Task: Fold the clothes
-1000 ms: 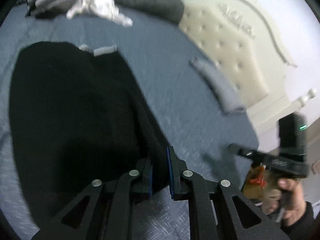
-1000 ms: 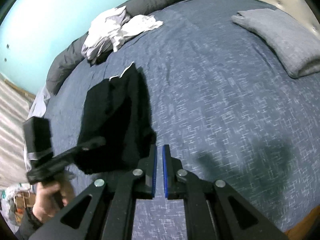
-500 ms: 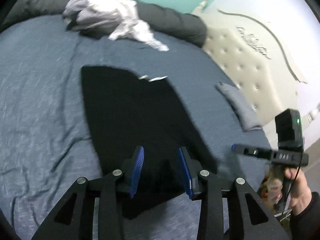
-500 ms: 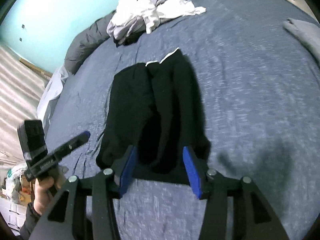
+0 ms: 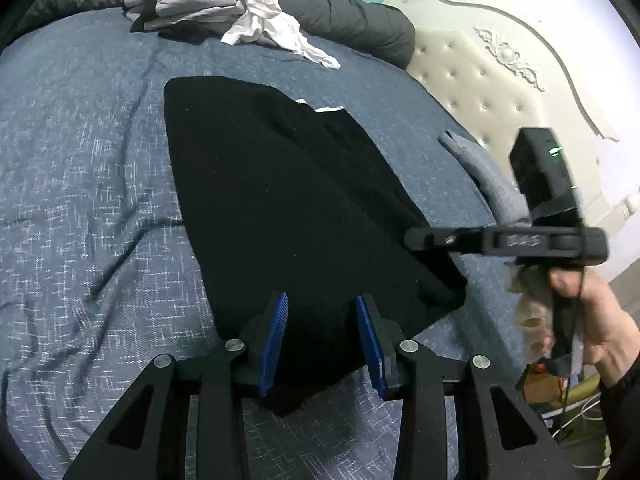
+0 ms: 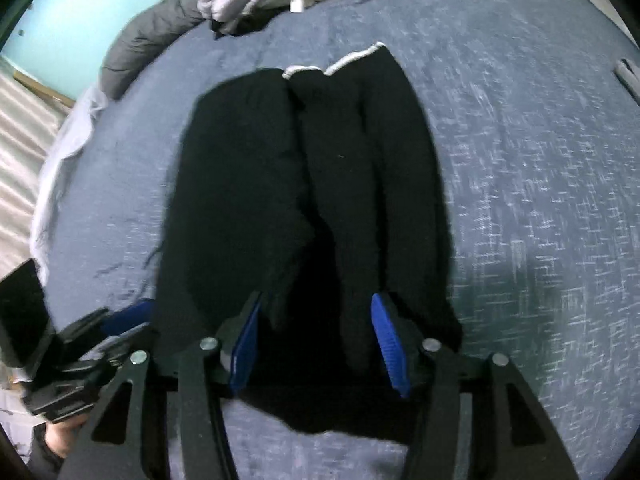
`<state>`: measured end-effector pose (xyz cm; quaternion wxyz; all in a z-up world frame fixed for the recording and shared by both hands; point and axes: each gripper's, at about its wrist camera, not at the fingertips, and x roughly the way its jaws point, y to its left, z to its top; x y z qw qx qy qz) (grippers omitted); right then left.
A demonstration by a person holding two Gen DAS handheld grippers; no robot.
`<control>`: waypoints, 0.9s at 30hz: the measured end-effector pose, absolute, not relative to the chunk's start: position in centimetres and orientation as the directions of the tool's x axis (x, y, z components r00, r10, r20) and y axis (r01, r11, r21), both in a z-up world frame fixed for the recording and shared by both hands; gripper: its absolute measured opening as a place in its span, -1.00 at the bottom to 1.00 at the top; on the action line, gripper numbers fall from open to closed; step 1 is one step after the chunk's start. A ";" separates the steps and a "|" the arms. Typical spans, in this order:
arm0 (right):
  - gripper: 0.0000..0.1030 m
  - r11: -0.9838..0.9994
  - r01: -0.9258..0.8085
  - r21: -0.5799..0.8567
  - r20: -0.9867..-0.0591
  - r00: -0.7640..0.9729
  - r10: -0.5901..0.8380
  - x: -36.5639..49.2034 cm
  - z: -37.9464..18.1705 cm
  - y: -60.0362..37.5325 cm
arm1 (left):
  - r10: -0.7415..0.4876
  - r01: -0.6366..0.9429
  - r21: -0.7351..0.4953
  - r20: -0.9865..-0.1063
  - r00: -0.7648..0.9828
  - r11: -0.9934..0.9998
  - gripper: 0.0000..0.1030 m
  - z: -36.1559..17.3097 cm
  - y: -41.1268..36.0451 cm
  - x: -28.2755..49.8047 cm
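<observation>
We are hovering over the black garment (image 6: 304, 200), lying lengthwise away from us on the bed (image 6: 540, 180); left tool (image 5: 320, 336) standing open, right tool (image 6: 316, 344) opening, pads gripping nothing.

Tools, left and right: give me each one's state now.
Left tool: open, over the black garment, holding nothing.
Right tool: opening, garment between its pads, not gripped.

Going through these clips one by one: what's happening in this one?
A person is folding clothes on a bed with a handheld tool in each hand. A black garment lies folded lengthwise on the blue bedspread. The left tool and the right tool both sit over its near end with jaws apart, neither pressing on the fabric; the right one's jaws are opening. A pile of light unfolded clothes waits at the far side, and a folded grey piece lies near the headboard.
</observation>
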<state>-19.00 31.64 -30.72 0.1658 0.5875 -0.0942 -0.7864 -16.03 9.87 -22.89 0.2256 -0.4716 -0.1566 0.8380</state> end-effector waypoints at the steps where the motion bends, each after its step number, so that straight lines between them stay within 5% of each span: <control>1: 0.02 -0.925 0.154 0.348 -0.889 -0.259 -0.377 -18.9 -30.8 31.7 | 0.526 -0.231 -0.476 -0.720 -0.453 -0.849 -0.25 -23.0 9.8 -16.0; 6: -0.82 -0.912 0.196 0.360 -0.869 -0.284 -0.405 -18.3 -30.2 31.9 | 0.519 -0.232 -0.466 -0.724 -0.454 -0.854 -0.25 -23.3 10.2 -16.2; 17: -0.86 -0.923 0.272 0.272 -0.837 -0.406 -0.366 -15.6 -24.4 34.3 | 0.507 -0.273 -0.428 -0.739 -0.443 -0.862 -0.26 -22.3 11.7 -15.9; 27: -0.85 -0.922 0.190 0.339 -0.888 -0.258 -0.380 -15.7 -31.7 35.5 | 0.497 -0.289 -0.407 -0.761 -0.416 -0.866 -0.26 -22.4 12.2 -15.7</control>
